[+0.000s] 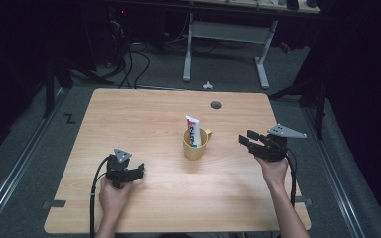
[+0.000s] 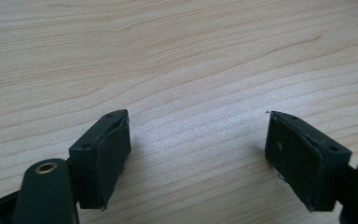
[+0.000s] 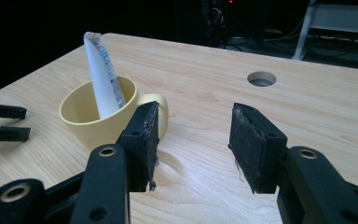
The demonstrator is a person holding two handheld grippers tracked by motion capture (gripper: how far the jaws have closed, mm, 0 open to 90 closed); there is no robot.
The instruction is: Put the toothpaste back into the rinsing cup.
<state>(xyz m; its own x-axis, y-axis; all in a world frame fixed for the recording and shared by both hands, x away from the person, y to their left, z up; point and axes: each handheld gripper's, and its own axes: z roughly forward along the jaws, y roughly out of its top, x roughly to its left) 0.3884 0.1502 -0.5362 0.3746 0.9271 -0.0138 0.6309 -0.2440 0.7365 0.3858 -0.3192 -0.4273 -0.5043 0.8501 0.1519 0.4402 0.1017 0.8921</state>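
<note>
Right gripper (image 1: 244,140), jaws apart and empty, sits right of the mug (image 1: 196,145); approach the handle (image 3: 161,112) level, avoiding the toothpaste tube (image 1: 193,131); left gripper (image 1: 138,171) wide, idle.

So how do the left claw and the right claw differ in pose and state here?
The left claw sits low over the table, away from the yellow mug; the right claw is raised and points at the mug. The left claw's jaws gape wider than the right claw's. Both are open and empty.
</note>
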